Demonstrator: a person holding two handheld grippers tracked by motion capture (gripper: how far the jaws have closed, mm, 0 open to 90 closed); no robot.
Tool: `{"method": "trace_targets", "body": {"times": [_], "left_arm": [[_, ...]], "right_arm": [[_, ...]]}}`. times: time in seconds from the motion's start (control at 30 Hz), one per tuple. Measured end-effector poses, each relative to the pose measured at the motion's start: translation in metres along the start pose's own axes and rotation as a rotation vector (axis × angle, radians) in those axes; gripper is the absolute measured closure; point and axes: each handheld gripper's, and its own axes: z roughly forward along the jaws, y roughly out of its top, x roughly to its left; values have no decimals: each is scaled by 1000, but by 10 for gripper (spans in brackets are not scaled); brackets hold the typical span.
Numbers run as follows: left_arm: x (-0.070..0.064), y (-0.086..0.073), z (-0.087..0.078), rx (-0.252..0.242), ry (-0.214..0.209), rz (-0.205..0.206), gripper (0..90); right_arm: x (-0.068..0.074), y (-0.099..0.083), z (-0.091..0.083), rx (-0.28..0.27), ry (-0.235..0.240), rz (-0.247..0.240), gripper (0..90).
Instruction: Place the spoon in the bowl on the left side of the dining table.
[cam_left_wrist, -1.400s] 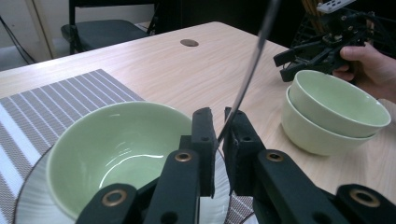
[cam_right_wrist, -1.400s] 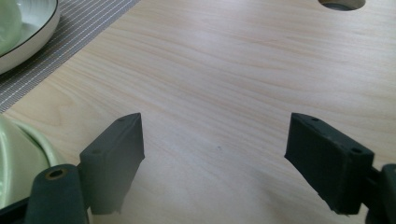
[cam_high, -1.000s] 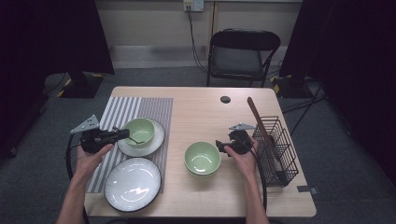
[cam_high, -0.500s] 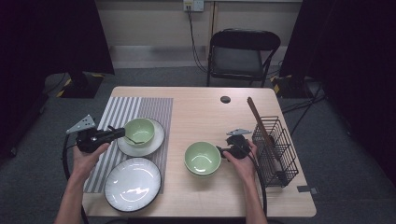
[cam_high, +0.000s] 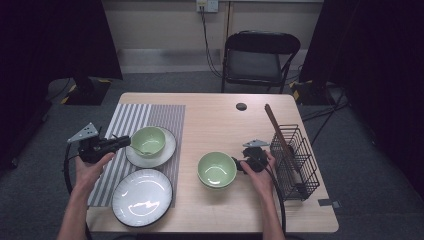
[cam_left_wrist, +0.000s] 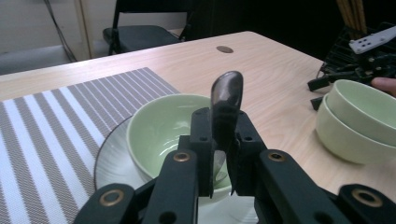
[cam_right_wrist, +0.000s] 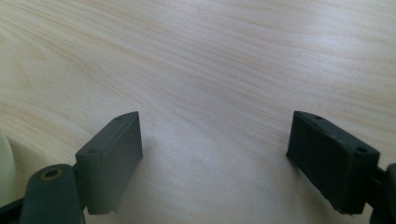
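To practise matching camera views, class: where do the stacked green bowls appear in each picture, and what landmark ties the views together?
High view: the stacked bowls sit mid-table, just left of the right gripper.
Left gripper view: at the right edge, with the right gripper close beside them.
Right gripper view: probably the pale sliver at the lower left edge; too little shows to be sure.
Shared landmark: the light wooden table.

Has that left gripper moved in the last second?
Yes. The left gripper, holding a spoon, has pulled back leftward from the green bowl toward the table edge.
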Motion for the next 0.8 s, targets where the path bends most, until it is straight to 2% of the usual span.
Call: {"method": "trace_targets", "body": {"times": [0.43,0.57,0.7,0.8], "left_arm": [[13,-4,-4,14,48,-2,814],[16,-6,-5,7,55,-27,811],[19,-10,-5,19,73,-27,808],[22,-11,-6,10,82,-38,805]], "right_arm": [[0,0,0,0,1,0,172],[0,0,0,0,1,0,172],[0,0,0,0,1,0,172],[0,0,0,0,1,0,172]]}}
